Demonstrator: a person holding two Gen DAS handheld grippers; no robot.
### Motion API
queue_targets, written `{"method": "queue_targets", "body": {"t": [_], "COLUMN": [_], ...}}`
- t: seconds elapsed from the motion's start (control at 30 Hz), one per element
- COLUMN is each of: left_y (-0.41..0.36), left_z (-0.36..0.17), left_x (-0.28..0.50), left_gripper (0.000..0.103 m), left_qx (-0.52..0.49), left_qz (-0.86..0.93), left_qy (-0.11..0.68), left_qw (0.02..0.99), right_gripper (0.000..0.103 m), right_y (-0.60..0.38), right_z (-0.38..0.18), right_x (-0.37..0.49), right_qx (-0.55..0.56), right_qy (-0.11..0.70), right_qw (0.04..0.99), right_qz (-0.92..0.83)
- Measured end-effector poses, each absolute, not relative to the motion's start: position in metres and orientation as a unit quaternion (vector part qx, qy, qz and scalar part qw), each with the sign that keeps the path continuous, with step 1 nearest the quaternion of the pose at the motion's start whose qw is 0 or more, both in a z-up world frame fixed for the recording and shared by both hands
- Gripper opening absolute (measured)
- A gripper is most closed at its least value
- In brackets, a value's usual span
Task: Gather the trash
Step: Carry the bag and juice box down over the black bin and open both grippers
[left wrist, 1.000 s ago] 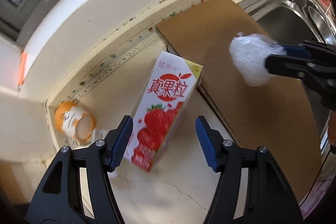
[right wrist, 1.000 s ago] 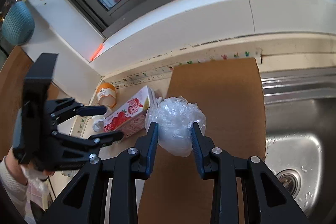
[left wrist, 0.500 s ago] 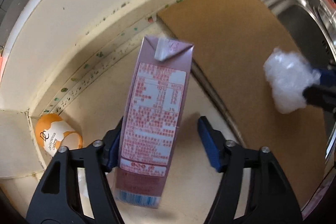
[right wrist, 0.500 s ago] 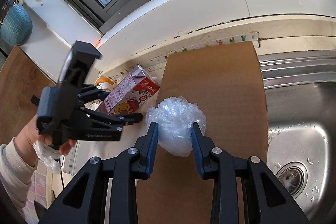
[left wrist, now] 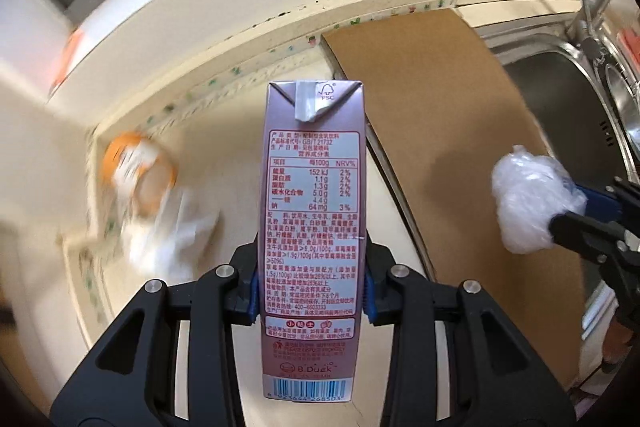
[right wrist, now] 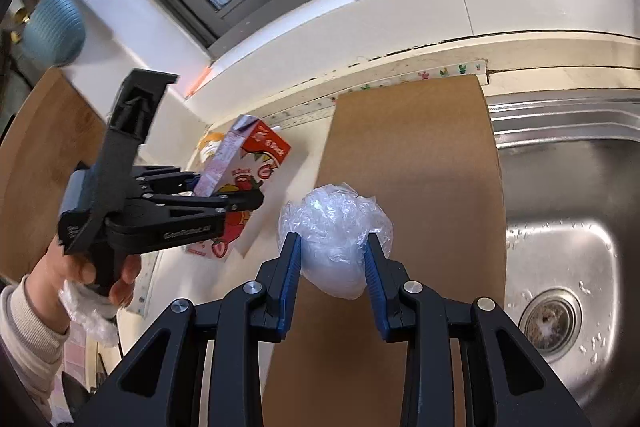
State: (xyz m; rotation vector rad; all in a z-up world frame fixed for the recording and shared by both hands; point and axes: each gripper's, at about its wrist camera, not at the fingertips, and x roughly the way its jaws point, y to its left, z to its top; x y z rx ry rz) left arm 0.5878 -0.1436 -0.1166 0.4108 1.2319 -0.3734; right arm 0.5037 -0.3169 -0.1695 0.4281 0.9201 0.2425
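Orange cup (left wrist: 138, 175) and white wrapper on desk (left wrist: 200, 147) blurred, unreadable. Left tool (left wrist: 311, 289) closing, pads pinching milk carton (left wrist: 313, 227) held up off the desk; label reads "B.Duck", FSC mark, nutrition table. Right tool (right wrist: 331, 259) part-closed, gripping crumpled plastic ball (right wrist: 334, 231) above cardboard sheet (right wrist: 408, 155). Sink (right wrist: 560, 227) beside it.

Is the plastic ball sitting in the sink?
No, the crumpled plastic ball is pinched in the right gripper above the brown cardboard sheet, left of the steel sink.
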Motion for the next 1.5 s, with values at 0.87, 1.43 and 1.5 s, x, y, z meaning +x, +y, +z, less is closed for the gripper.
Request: {"method": "queue_targets", "body": {"t": [0.87, 1.43, 1.5], "left_y": [-0.054, -0.04, -0.044], "left_z": [-0.024, -0.076, -0.092], "left_x": [0.181, 0.049, 0.036], "left_gripper": [0.033, 0.033, 0.033], "left_qx": [0.112, 0.097, 0.102], "left_qz": [-0.208, -0.187, -0.18], "left_qy": [0.532, 0.549, 0.552], "left_qw": [0.813, 0.809, 0.808], "right_gripper": [0.031, 0.031, 0.031], "right_y": [-0.194, -0.17, -0.17], "right_z": [-0.108, -0.167, -0.185], "right_x": [0.144, 0.018, 0.013], "right_qx": [0.18, 0.144, 0.137], "right_qy": [0.398, 0.474, 0.491], "right_qw": [0.894, 0.862, 0.853], "right_qz": [0.1, 0.103, 0.108]}}
